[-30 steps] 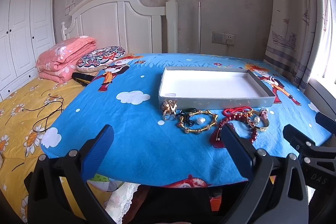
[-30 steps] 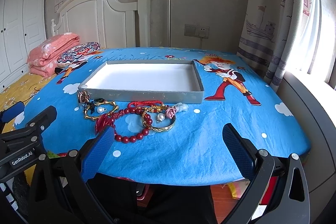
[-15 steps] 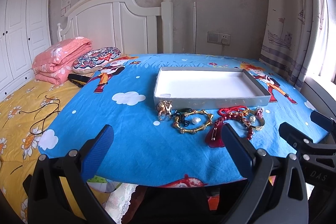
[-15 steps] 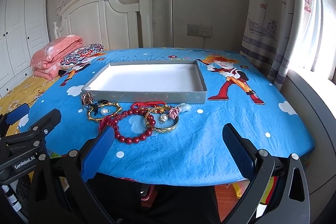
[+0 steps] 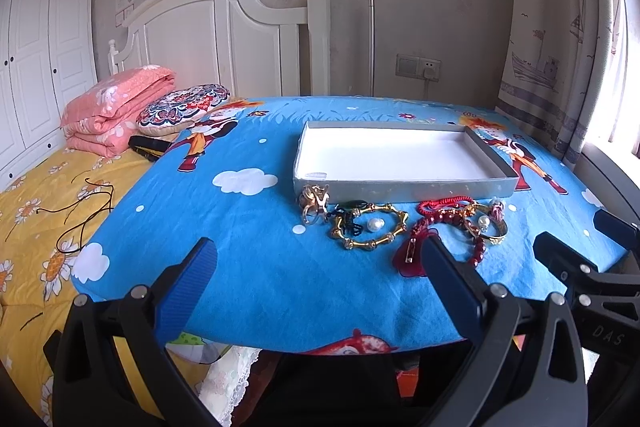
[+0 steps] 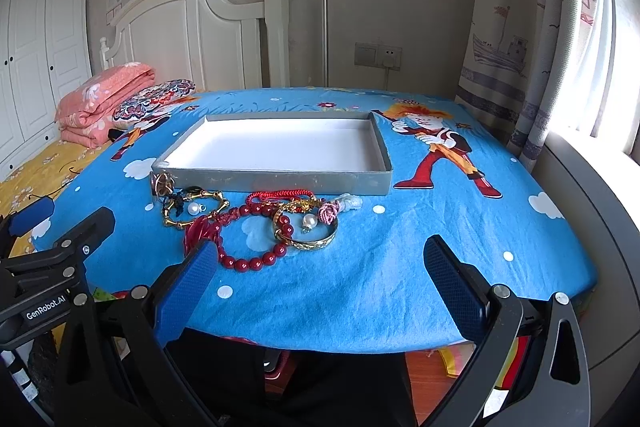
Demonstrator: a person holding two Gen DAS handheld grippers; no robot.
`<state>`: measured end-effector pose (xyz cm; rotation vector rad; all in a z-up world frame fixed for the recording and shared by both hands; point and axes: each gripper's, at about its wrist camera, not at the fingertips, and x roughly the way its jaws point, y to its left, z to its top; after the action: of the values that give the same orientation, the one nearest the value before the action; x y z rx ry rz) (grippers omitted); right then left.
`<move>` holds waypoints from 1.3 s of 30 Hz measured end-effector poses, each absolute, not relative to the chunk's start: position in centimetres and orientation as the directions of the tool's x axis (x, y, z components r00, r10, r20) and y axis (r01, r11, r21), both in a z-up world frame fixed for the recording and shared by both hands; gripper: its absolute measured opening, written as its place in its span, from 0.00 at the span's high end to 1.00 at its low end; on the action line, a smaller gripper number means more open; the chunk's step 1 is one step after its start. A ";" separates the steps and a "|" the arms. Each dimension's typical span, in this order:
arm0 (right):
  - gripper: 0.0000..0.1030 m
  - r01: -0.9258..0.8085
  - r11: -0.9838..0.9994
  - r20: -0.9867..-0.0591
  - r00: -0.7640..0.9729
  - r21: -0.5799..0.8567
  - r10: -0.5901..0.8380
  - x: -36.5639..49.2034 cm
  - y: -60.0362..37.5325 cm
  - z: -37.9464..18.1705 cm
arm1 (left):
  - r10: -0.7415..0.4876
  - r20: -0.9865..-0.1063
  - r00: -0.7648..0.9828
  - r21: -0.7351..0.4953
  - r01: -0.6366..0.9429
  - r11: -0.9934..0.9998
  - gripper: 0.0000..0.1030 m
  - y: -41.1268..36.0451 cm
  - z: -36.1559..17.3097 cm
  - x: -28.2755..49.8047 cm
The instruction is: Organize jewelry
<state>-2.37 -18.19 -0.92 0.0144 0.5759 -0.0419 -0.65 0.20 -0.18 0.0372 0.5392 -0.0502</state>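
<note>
A shallow grey tray (image 5: 404,187) with a white inside lies on the blue cartoon tablecloth (image 5: 248,267); it also shows in the right wrist view (image 6: 280,183). In front of it lies a row of jewelry: a gold ring piece (image 5: 314,203), a gold bamboo bangle (image 5: 370,225) with a pearl, a red bead bracelet (image 6: 248,251) and a gold bangle (image 6: 306,233). My left gripper (image 5: 314,259) is open and empty at the table's front edge. My right gripper (image 6: 320,259) is open and empty, just in front of the beads.
A bed with a yellow flowered sheet (image 5: 36,195), a folded pink quilt (image 5: 116,107) and a patterned pillow (image 5: 184,105) stands left of the table. A white headboard (image 5: 224,43) is behind. Curtains (image 6: 532,39) and a window sill are on the right.
Both grippers have drifted slightly, so the tray and jewelry shift a little in each view. Both stay open and nothing on the table has moved.
</note>
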 end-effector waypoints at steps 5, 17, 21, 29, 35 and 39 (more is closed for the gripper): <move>0.07 0.033 0.999 -0.547 0.837 0.000 -0.028 -2.2 -18.3 -1.2 | -0.033 -0.519 0.854 0.024 0.054 0.998 0.04 0.2 -0.3 -0.5; 0.07 0.018 1.000 -0.554 0.832 0.017 -0.005 -1.1 -20.0 -3.0 | -0.042 -0.536 0.843 0.054 0.084 0.995 0.04 0.1 -1.4 1.2; 0.07 0.020 0.999 -0.564 0.826 0.040 0.006 -0.6 -20.7 -3.8 | -0.102 -0.545 0.832 0.058 0.159 0.986 0.05 -1.0 -2.3 2.2; 0.07 0.013 0.998 -0.551 0.834 0.064 0.025 0.0 -21.3 -4.4 | -0.177 -0.532 0.828 0.091 0.264 0.960 0.21 -4.7 -3.6 3.5; 0.13 0.019 0.997 -0.557 0.830 0.081 0.029 1.5 -21.6 -5.1 | -0.172 -0.544 0.821 0.079 0.254 0.964 0.34 -5.7 -5.5 4.7; 0.22 0.007 0.995 -0.569 0.820 0.101 0.052 2.6 -21.6 -5.6 | -0.182 -0.545 0.819 0.087 0.271 0.959 0.54 -6.2 -6.1 4.8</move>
<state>2.60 -21.64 -5.63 0.1004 0.6083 0.0241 4.77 -6.20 -6.09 0.1634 0.5629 -0.2421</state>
